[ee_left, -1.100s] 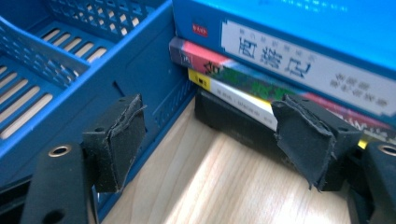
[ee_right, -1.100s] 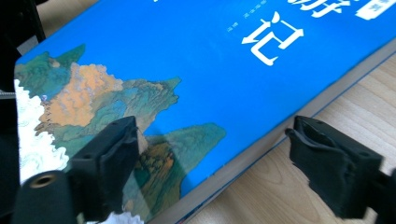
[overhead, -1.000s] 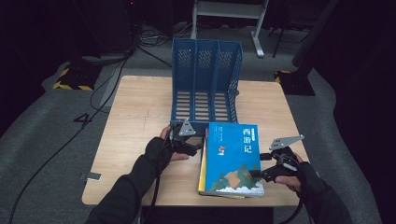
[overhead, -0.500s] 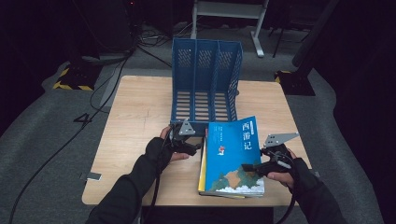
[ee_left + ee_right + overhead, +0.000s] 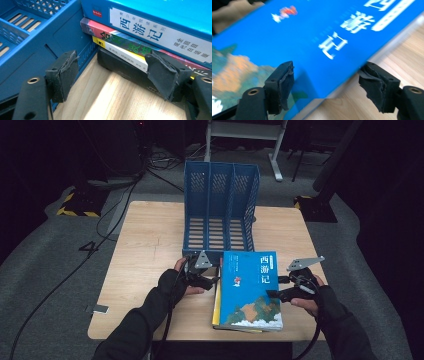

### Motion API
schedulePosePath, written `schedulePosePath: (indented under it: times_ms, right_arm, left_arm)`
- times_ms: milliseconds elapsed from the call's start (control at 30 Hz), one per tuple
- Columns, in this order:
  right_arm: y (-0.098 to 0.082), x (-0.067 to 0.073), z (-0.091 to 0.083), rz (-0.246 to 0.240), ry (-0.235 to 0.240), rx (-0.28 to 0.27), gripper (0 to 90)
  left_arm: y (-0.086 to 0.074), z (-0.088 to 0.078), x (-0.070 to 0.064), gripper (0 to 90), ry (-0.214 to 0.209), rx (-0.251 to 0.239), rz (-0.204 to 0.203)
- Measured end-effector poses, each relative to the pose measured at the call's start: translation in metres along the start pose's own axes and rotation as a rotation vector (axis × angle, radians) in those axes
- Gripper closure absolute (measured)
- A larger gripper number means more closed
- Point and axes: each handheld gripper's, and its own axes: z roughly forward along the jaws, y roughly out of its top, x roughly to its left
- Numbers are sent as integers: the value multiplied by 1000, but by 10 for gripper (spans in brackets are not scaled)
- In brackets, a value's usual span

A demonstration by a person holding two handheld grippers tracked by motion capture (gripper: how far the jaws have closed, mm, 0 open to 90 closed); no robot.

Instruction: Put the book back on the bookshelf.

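Straddling the blue book's blurred edge, right tongs gape (just widening); left tongs stand apart.

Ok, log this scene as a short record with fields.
surface: wooden table
rack: blue file rack with three slots, upright at the back of the table
books: stack of books, blue book on top, in front of the rack
left gripper: open, at the spine side of the stack, one jaw near the rack
right gripper: jaws apart around the blue book's edge, just been opening; pads not seen pressing
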Motion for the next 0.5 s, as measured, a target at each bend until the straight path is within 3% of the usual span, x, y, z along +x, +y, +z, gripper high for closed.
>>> schedulePosePath:
  times_ms: [233,300,433,500]
  right_arm:
    - [-9,-4,4,46,104,22,211]
    - [-10,-3,5,39,99,17,209]
    - [-8,7,0,-26,44,1,229]
    - [-8,7,-1,-30,46,-10,247]
  left_arm:
    - [1,-2,-1,254,-2,-19,-3]
    - [1,-2,-1,253,-3,-22,-3]
    - [0,-2,0,250,-8,-20,-6]
    - [0,-2,0,250,-6,-18,-6]
